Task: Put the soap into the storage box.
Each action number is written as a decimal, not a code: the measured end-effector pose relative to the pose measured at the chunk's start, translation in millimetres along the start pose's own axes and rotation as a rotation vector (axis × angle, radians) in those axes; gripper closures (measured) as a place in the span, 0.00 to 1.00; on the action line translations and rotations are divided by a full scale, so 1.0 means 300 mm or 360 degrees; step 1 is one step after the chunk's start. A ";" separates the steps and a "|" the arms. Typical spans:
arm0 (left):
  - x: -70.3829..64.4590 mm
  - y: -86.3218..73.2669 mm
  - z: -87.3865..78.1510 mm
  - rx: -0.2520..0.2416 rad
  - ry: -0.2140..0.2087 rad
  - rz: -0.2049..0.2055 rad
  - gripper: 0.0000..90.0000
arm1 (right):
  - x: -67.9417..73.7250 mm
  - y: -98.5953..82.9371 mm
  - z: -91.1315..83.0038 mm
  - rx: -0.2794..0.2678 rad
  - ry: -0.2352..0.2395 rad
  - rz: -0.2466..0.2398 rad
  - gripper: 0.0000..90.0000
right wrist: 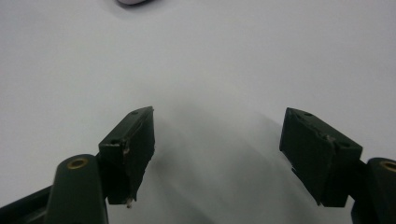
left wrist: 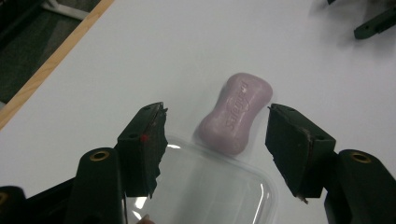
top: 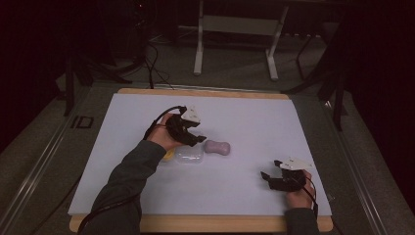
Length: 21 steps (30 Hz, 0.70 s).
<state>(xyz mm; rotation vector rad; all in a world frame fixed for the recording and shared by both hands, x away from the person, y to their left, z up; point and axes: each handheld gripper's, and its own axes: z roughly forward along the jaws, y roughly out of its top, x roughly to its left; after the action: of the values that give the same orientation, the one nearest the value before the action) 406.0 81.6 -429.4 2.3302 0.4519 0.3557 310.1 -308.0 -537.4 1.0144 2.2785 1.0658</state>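
The pink soap bar (left wrist: 236, 113) is laid flat on the white table surface (top: 244, 127), near its middle, and one end of it touches — or nearly touches — the edge of a clear plastic lid (left wrist: 210, 189) that lies beside it. The bar is waisted in the middle, and raised letters are seen on its top face, but they cannot be read with certainty. In the left gripper view its long axis is seen to run away from the camera, a little slanted to the right, so the narrow waist is presented across the gap between the two black jaws.

The left gripper (left wrist: 217, 140) is held just above the lid with its jaws spread wide, nothing being held between them, and the soap bar lies directly ahead of it, between the lines of the two jaws. A short advance along this axis is judged to be what a grasp would need, the jaws then being closed across the short width of the bar.

In the high view a small yellow object (top: 168, 155) is partly seen under the left hand, beside the lid; what it is cannot be told.

The right gripper (right wrist: 217, 154) is kept well apart, near the front right corner of the table, its jaws also spread and empty — the left one is clearly the nearer to the soap
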 end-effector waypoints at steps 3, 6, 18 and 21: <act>0.008 0.011 0.009 0.0019 -0.0014 0.0006 0.42 | 0.000 0.000 0.000 0.0000 0.0001 0.0001 0.29; 0.014 0.021 0.022 0.0051 -0.0023 0.0021 0.41 | 0.001 0.000 0.000 0.0002 0.0001 0.0004 0.29; 0.031 0.033 0.083 0.0138 -0.0068 0.0037 0.41 | 0.002 0.001 0.002 0.0014 -0.0001 -0.0002 0.29; 0.030 0.034 0.101 0.0175 -0.0078 0.0061 0.41 | 0.002 0.001 0.002 0.0015 -0.0001 -0.0003 0.29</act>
<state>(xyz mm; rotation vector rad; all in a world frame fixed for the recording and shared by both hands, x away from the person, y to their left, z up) 427.9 60.1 -442.3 2.4515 0.4125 0.2983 310.2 -307.1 -537.5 1.0160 2.2857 1.0549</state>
